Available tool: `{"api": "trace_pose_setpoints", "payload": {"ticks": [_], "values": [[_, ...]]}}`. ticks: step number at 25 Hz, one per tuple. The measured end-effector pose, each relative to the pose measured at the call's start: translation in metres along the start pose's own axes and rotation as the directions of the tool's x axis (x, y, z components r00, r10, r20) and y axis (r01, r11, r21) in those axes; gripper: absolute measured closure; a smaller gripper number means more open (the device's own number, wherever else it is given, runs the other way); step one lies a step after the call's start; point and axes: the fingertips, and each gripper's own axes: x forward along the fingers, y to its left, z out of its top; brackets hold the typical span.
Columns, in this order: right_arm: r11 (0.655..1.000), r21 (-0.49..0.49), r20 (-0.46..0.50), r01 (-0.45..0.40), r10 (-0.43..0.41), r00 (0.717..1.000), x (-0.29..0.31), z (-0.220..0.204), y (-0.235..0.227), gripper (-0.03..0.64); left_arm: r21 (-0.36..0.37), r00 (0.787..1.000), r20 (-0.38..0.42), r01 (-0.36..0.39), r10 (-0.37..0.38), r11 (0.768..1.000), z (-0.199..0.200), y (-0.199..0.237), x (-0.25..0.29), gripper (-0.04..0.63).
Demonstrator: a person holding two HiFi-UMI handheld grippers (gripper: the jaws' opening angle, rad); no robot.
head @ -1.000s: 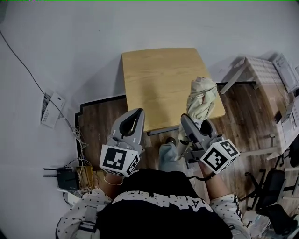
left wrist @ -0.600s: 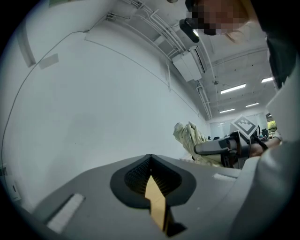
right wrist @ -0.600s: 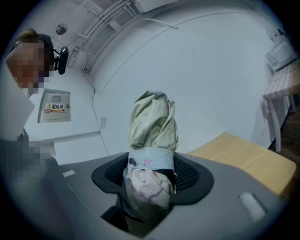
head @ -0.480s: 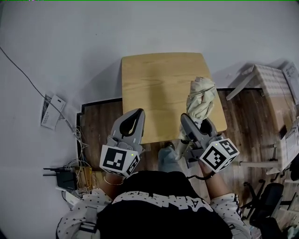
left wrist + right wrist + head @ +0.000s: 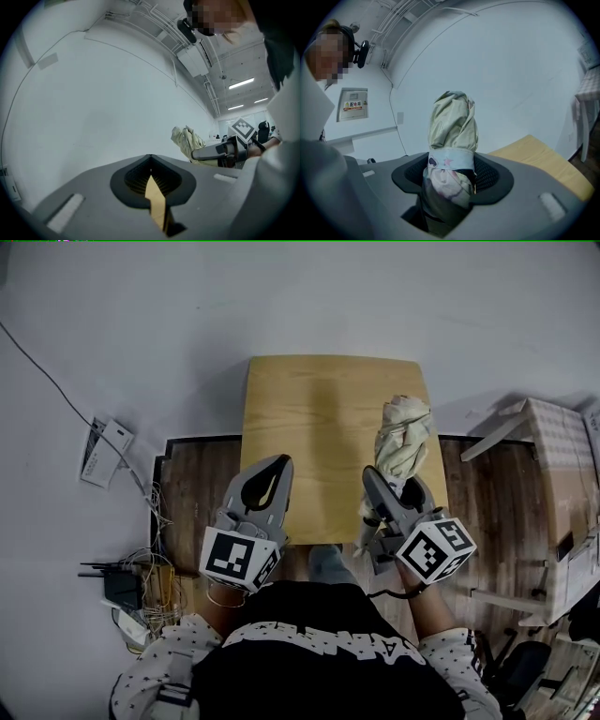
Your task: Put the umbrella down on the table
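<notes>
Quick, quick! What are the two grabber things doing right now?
Left gripper: closed, holding nothing.
Right gripper: closed on the folded umbrella.

The left hand-held gripper (image 5: 150,161) has its jaws closed tip to tip with nothing between them. A sliver of tan table (image 5: 155,204) shows through the gap behind the tips. To the right, the right hand-held gripper (image 5: 200,153) grips a folded cream umbrella (image 5: 186,139) against a white wall (image 5: 108,103).
</notes>
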Motion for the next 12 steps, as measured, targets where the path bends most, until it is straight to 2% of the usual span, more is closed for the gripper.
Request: {"api": "trace_pose_setpoints", "payload": {"ticks": [12], "values": [[0.999, -0.021, -0.078, -0.031, 0.030, 0.997, 0.029, 0.008, -0.049, 0.337, 0.018, 0.998, -0.027, -0.062, 0.063, 0.998, -0.001, -0.006, 0.044, 0.594]]}}
